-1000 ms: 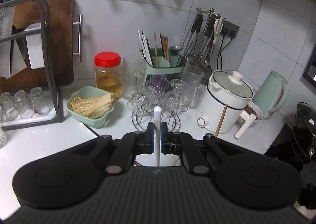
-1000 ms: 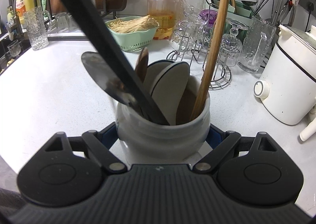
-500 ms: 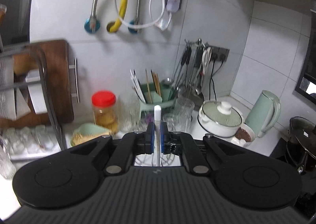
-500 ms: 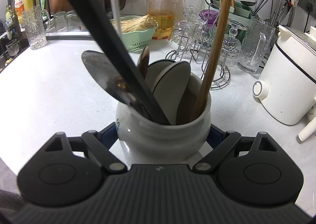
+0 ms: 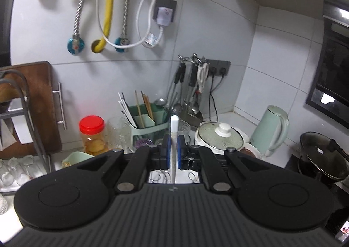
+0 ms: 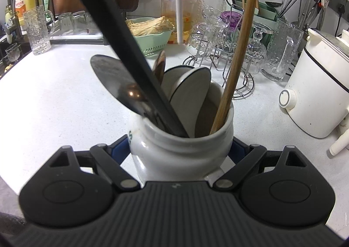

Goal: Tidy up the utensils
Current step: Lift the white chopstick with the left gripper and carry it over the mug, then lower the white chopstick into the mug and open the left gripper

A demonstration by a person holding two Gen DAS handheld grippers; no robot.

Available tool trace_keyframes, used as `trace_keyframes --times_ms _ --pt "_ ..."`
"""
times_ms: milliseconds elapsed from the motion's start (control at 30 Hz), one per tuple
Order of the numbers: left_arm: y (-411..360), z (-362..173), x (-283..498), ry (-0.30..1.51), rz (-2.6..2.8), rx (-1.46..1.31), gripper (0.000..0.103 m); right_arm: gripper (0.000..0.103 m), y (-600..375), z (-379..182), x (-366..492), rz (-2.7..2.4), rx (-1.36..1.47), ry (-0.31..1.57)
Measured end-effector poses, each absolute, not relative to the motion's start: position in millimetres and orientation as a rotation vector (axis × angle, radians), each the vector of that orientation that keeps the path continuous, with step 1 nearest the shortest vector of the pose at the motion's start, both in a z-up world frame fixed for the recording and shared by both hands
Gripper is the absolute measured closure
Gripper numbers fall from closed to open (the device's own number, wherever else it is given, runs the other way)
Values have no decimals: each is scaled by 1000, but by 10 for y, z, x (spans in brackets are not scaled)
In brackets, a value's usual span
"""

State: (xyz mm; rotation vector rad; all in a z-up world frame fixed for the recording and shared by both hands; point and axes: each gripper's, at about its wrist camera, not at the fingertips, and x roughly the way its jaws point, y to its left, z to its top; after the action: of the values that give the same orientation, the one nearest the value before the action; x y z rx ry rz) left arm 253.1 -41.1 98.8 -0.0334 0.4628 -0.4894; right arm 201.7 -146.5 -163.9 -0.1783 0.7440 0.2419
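- Left wrist view: the left tool [image 5: 172,149] is clamped on a thin white stick [image 5: 174,126], blue pads tight on both sides, its rounded tip poking up past them.
- Behind that tip sits a green caddy [image 5: 150,119] with chopsticks standing in it, against the tiled wall.
- To its left a red-lidded jar [image 5: 92,135]; to its right a white cooker [image 5: 220,135] with a knobbed lid, then a pale green kettle [image 5: 270,131].
- Ladles and scissors hang on a rack [image 5: 193,72] above the caddy.
- Right wrist view: the right tool [image 6: 181,149] is clamped on a white crock [image 6: 181,151], a blue pad touching each side of it.
- The crock stands upright on the white bench [image 6: 54,103], packed full.
- Inside it: a black handle [image 6: 122,50] leaning up to the left, a metal spatula blade [image 6: 115,81] beside that, a pale spoon [image 6: 192,92] in the middle, a wooden stick [image 6: 240,40] leaning right.
- The white stick shows here too, hanging upright above the bench, beyond the crock, its lower end clear of everything and in front of the jar.
- Past it a green basket [image 6: 152,40] of pale strands, and a wire stand [image 6: 226,55] of glasses to the right.
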Motion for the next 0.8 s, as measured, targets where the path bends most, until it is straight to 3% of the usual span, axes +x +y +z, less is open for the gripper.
trace_keyframes --times_ms 800 --pt "-585 328 2881 751 -541 -19 96 10 -1448 -1646 2044 260 -183 731"
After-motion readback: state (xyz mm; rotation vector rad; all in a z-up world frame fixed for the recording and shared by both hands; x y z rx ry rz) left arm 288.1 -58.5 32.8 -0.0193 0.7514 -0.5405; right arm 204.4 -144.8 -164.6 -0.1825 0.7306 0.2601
